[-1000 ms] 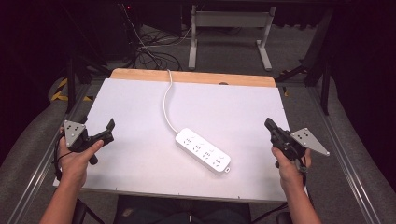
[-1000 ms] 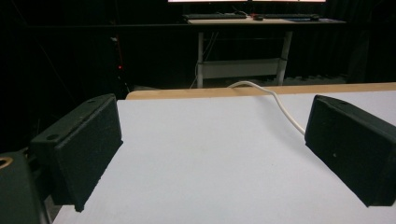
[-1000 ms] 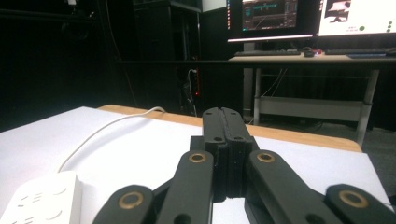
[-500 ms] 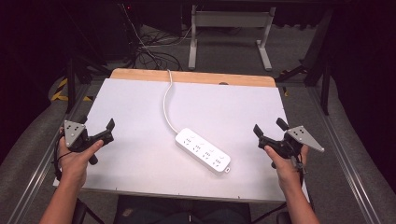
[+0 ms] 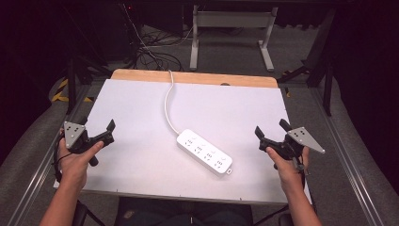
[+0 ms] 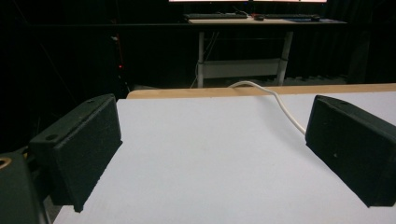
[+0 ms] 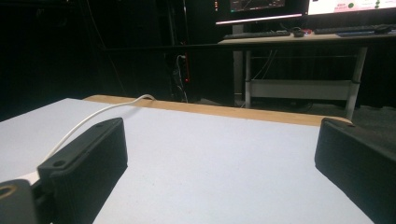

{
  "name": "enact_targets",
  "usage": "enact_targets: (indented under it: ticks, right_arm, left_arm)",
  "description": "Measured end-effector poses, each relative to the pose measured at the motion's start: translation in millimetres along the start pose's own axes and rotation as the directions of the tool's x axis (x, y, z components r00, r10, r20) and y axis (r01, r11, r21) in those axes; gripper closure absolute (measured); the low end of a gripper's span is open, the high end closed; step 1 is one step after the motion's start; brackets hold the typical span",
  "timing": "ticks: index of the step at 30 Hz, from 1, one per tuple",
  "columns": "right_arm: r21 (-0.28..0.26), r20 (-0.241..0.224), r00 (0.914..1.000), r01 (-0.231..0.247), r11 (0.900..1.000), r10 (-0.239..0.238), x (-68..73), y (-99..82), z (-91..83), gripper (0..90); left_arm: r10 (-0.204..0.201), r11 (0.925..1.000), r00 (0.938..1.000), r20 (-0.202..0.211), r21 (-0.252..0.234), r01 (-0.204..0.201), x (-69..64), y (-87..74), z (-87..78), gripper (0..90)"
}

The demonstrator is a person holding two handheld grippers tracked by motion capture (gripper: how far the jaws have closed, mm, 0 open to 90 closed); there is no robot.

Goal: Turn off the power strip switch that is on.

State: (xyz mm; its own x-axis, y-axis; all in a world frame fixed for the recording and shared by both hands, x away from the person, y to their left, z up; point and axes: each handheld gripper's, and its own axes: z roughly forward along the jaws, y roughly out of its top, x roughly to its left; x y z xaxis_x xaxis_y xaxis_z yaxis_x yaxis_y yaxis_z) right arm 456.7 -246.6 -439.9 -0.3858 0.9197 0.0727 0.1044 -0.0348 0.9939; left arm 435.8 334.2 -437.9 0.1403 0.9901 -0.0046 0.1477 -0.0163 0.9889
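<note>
- High view: left claw [image 5: 111, 132] held in the person's left hand [image 5: 75, 160] over the desk's [image 5: 141, 103] near-left part, jaws spread apart, nothing between them.
- High view: right claw [image 5: 270, 134] in the right hand [image 5: 289, 167] near the desk's right edge, jaws also spread, empty.
- High view: white power strip [image 5: 205, 151] lies flat near the desk's middle, a bit toward the near side, between the two claws and well apart from both.
- High view: strip's long axis runs diagonally, far-left end to near-right end. Sockets face up.
- High view: white cable [image 5: 166, 101] leaves the strip's far-left end, curves away and goes over the far wooden edge [image 5: 193, 77] of the desk.
- High view: markings on the strip too small to read; no legible brand or label.
- Left gripper view: both black jaws wide apart, bare white desk surface [image 6: 210, 158] between them. Cable [image 6: 275, 98] visible beyond, running from the wooden edge toward the right-hand jaw.
- Left gripper view: another desk [image 6: 261, 21] with a keyboard far back in the dark room; no text readable.
- Right gripper view: jaws wide apart, empty. Cable [image 7: 93, 116] arcs from the wooden edge toward the left-hand jaw.
- Right gripper view: monitors [image 7: 261, 7] lit on a background desk; screen contents too blurred to read.
</note>
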Motion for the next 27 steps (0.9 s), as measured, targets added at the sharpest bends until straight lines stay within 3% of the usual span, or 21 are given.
enact_targets:
  ticks: [22, 27]
  right_arm:
    - [0.006, 0.011, 0.9999, 0.010, 0.9999, -0.010, -0.7, -0.6, -2.7, 4.2]
    - [0.033, 0.017, 0.9998, 0.010, 0.9994, -0.011, -1.7, -2.6, -1.5, 3.9]
  left_arm:
    - [0.004, 1.0000, 0.9999, 0.013, -0.001, -0.004, -2.6, 0.4, 2.4, 4.3]
    - [0.003, 0.9999, 0.9999, 0.012, -0.016, -0.002, -0.8, 1.2, -5.7, 4.4]
